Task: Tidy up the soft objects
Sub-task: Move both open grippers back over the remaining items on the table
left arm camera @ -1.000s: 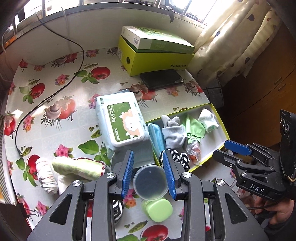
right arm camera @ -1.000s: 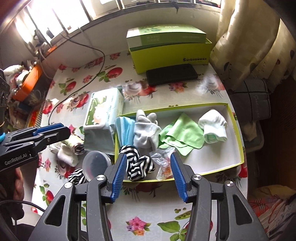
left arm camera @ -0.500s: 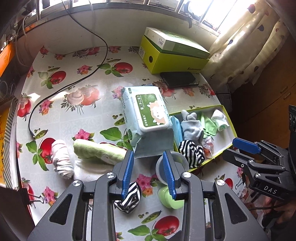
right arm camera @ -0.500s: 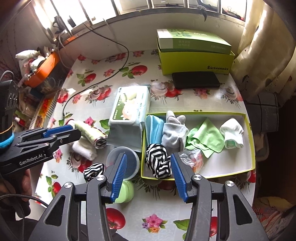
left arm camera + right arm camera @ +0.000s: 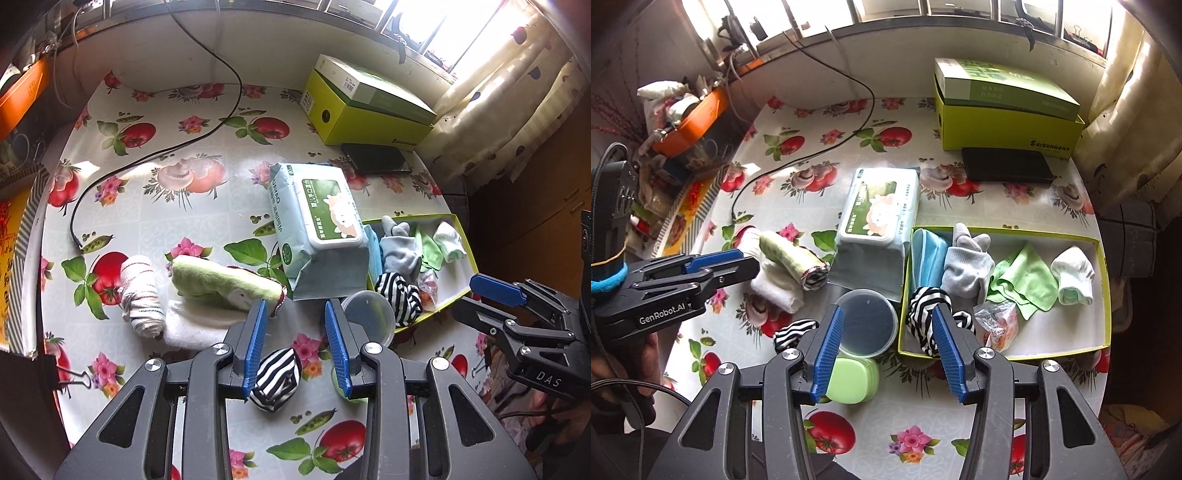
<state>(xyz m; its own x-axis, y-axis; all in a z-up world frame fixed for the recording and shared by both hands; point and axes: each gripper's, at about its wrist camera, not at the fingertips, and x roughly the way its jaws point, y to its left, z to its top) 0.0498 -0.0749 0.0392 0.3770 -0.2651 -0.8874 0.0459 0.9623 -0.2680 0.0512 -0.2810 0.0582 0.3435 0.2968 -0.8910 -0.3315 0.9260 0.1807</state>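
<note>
- Left gripper (image 5: 295,343), lower centre of the left wrist view: blue fingers spread, nothing pinched, a loose striped sock (image 5: 275,376) lying on the tablecloth (image 5: 177,221) in the gap between them.
- Just beyond those fingers, centre left: rolled green towel (image 5: 225,282) atop a white folded cloth (image 5: 195,323), with a white rolled sock (image 5: 142,295) beside them further left.
- Middle of the same view: wipes pack (image 5: 317,221), its near end touching the yellow-rimmed tray (image 5: 463,236) at centre right.
- Right edge of the left wrist view: right gripper (image 5: 495,291) seen side-on, so spread or closed cannot be told from there.
- Right gripper (image 5: 886,350), lower centre of the right wrist view: fingers wide apart and empty, framing a clear round lid (image 5: 866,321) and a green case (image 5: 851,380) below it.
- Only partly seen from the left wrist: the green case, hidden there behind a finger.
- Shown far better in the right wrist view, centre right: tray contents — striped sock pair (image 5: 923,317) in the near left corner, blue cloth (image 5: 927,254), grey sock (image 5: 967,266), green cloth (image 5: 1027,280), white sock (image 5: 1073,275), small wrapper (image 5: 997,325).
- Left edge of the right wrist view: left gripper (image 5: 735,264) side-on above the towels.
- Upper right in both views: yellow-green box (image 5: 1008,107) with a black wallet (image 5: 1006,164) just in front.
- Upper left of the left wrist view: black cable (image 5: 155,155) trailing across the tablecloth.
</note>
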